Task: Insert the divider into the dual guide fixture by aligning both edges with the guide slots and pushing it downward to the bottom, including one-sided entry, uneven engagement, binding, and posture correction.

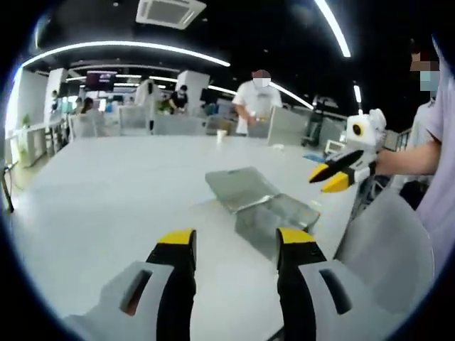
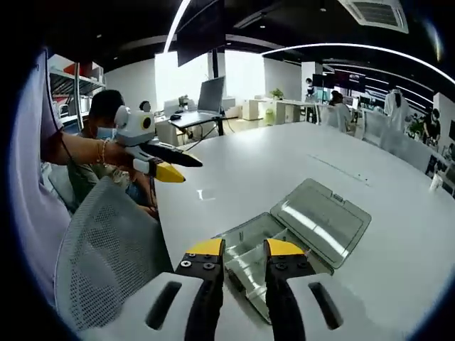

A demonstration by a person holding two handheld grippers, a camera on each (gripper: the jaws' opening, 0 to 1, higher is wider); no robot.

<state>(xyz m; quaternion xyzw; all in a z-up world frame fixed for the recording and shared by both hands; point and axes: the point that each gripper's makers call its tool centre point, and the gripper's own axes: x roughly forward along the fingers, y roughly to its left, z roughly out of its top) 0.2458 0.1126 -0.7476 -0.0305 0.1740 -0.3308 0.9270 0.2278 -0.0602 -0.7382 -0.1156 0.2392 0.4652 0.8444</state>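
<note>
The right gripper [image 2: 244, 247] is hovering narrow-jawed, holding nothing, over the clear plastic compartment box [image 2: 264, 259], whose hinged lid [image 2: 323, 220] is lying open at 1 o'clock. The left gripper [image 1: 235, 236] is spreading wide and empty, the box [image 1: 274, 219] sitting on the white table [image 1: 114, 192] at 1 o'clock. Box contents: cannot tell.

clear plastic on a smooth white table

glossy see-through plastic box [image 2: 298, 234]; matt white table [image 2: 284, 156]; grey mesh chair back [image 2: 106, 256].

Bright ceiling light strips [image 1: 128, 47], glare on white table [image 2: 284, 163], fisheye-bent edges
</note>
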